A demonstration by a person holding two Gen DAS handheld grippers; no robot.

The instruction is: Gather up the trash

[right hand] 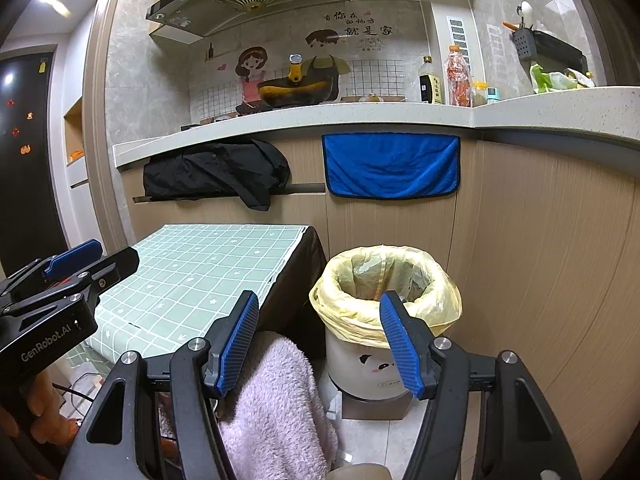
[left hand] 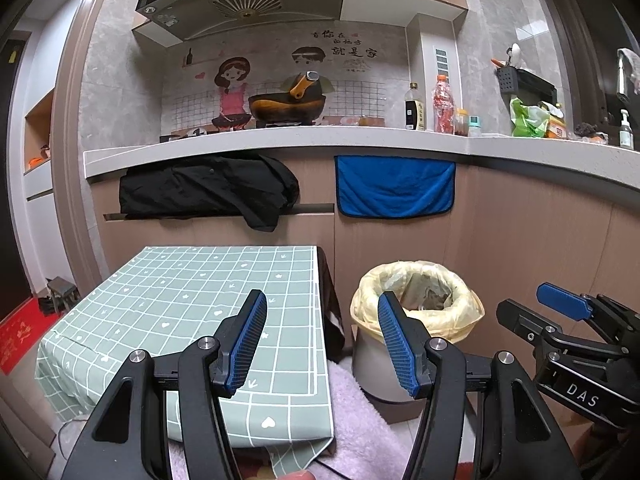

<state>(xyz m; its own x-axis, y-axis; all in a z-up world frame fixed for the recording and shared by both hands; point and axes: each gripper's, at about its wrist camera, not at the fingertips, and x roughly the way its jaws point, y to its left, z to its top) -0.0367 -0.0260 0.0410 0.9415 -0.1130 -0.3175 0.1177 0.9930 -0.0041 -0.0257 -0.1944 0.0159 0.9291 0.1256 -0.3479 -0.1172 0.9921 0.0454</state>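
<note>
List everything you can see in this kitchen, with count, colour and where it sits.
trash bin: one, white, yellow bag liner, floor right of table
table: one, green checked cloth, before the cabinets
towel: one, blue, hanging on cabinet
black garment: one, draped under counter edge
wok: one, dark, on stove
bottles: several, counter right of stove
pink fluffy cloth: one, beside the table
left gripper: black, blue pads, open, empty
right gripper: same, open, empty
</note>
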